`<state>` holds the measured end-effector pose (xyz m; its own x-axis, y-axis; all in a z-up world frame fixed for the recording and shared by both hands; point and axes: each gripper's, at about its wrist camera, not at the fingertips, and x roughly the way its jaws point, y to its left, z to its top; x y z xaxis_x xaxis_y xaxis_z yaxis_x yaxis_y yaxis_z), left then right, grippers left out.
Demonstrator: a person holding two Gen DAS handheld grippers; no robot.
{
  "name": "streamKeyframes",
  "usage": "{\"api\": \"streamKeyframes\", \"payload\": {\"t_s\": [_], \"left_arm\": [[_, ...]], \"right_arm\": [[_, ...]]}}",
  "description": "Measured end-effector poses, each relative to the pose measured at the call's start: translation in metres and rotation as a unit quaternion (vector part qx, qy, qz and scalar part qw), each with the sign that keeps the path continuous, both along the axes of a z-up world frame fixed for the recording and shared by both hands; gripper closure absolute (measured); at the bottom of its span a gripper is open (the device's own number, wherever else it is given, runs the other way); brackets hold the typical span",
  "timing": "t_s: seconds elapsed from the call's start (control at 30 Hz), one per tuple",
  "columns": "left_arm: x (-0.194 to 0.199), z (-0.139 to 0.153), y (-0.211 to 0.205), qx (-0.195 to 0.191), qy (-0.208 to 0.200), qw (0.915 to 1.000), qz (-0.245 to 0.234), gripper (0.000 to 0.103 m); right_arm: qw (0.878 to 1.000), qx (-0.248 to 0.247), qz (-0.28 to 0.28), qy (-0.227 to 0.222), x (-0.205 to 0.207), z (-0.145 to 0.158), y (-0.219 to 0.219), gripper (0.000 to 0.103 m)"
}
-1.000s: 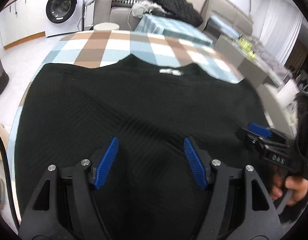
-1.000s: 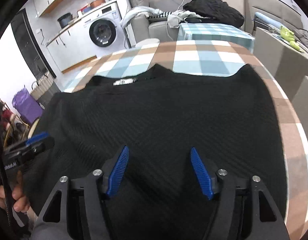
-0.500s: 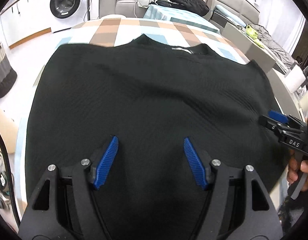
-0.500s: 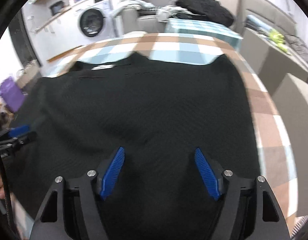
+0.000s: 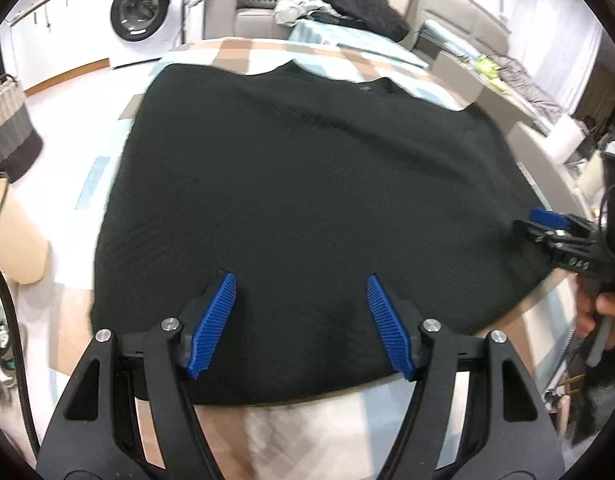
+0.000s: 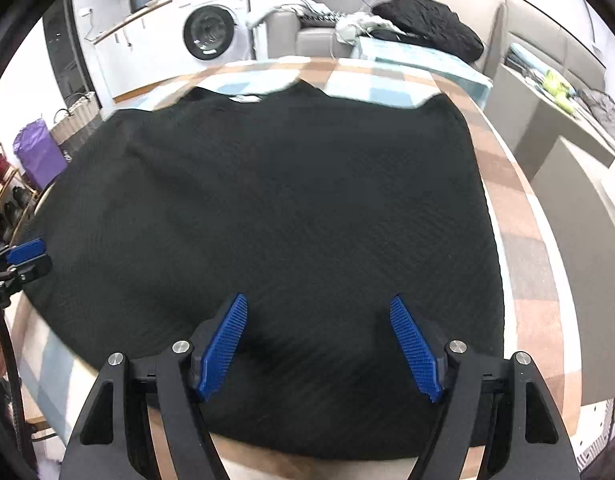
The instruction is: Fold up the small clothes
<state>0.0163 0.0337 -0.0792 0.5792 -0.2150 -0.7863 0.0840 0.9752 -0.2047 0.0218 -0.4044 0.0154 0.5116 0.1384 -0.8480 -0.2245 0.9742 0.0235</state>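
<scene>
A black ribbed knit top (image 5: 307,160) lies spread flat on a table with a brown, white and blue checked cloth (image 5: 243,50). Its neckline with a white label (image 6: 245,99) is at the far side and its hem at the near edge. My left gripper (image 5: 299,278) hovers open over the hem's left half with nothing between its fingers. My right gripper (image 6: 318,299) hangs over the hem's right half (image 6: 267,200). Its jaws are opening, with only cloth below them. Each view catches the other gripper at its edge: the right gripper (image 5: 547,216), the left gripper (image 6: 25,250).
A washing machine (image 5: 139,12) and a sofa piled with clothes (image 5: 347,4) stand beyond the table. On the floor at the left are a wicker basket (image 5: 7,132) and a cream bin (image 5: 11,232). A purple bag (image 6: 37,156) sits further off. A hand (image 5: 611,312) holds the right gripper's handle.
Both grippers have drawn back toward the near edge and apart, so the hem and the cloth in front of it now show. The right jaws stand wider than before.
</scene>
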Motion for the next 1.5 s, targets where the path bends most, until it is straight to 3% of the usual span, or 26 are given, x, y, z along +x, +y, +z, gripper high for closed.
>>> {"api": "streamKeyframes", "payload": {"t_s": [0.1, 0.2, 0.37, 0.53, 0.67, 0.73, 0.97, 1.07, 1.13, 1.2, 1.37, 1.4, 1.5], "left_arm": [[-0.002, -0.005, -0.011, 0.012, 0.008, 0.9998, -0.011, 0.037], [-0.013, -0.008, -0.013, 0.023, 0.009, 0.9996, -0.012, 0.037], [-0.041, -0.007, 0.004, -0.010, 0.021, 0.9996, 0.016, 0.037], [-0.078, 0.001, 0.033, -0.084, 0.019, 0.9927, 0.085, 0.037], [-0.095, -0.006, 0.056, -0.151, 0.024, 0.9790, 0.135, 0.037], [-0.097, -0.010, 0.065, -0.163, 0.025, 0.9731, 0.161, 0.037], [-0.062, -0.011, 0.078, -0.150, -0.005, 0.9685, 0.199, 0.038], [-0.044, -0.013, 0.076, -0.120, -0.007, 0.9683, 0.219, 0.062], [-0.032, -0.016, 0.076, -0.135, -0.010, 0.9661, 0.220, 0.068], [-0.023, -0.017, 0.078, -0.151, -0.012, 0.9616, 0.229, 0.080], [-0.020, -0.008, 0.076, -0.146, -0.041, 0.9624, 0.226, 0.078], [-0.019, -0.010, 0.078, -0.144, -0.035, 0.9612, 0.232, 0.070], [-0.016, -0.019, 0.088, -0.158, -0.021, 0.9530, 0.258, 0.064]], "right_arm": [[0.999, 0.018, 0.026, -0.008, -0.001, -0.001, 0.024, 0.027], [0.999, 0.003, 0.045, 0.006, -0.003, -0.015, 0.040, 0.028], [0.998, -0.018, 0.052, -0.005, -0.019, -0.016, 0.031, 0.027], [0.999, 0.034, 0.020, 0.011, -0.026, -0.008, 0.009, 0.027], [0.996, 0.085, 0.017, -0.001, -0.025, 0.001, 0.013, 0.027], [0.996, 0.090, 0.026, -0.007, -0.023, 0.004, 0.023, 0.027], [0.994, 0.094, 0.058, -0.015, -0.021, 0.009, 0.046, 0.026], [0.994, 0.091, 0.058, -0.015, -0.019, 0.007, 0.049, 0.026], [0.994, 0.090, 0.057, -0.015, -0.018, 0.008, 0.051, 0.026], [0.994, 0.089, 0.057, -0.020, -0.017, 0.010, 0.051, 0.026], [0.995, 0.085, 0.056, -0.023, -0.016, 0.013, 0.052, 0.026], [0.995, 0.085, 0.055, -0.023, -0.015, 0.013, 0.052, 0.026], [0.995, 0.081, 0.055, -0.019, -0.012, 0.010, 0.054, 0.026]]}}
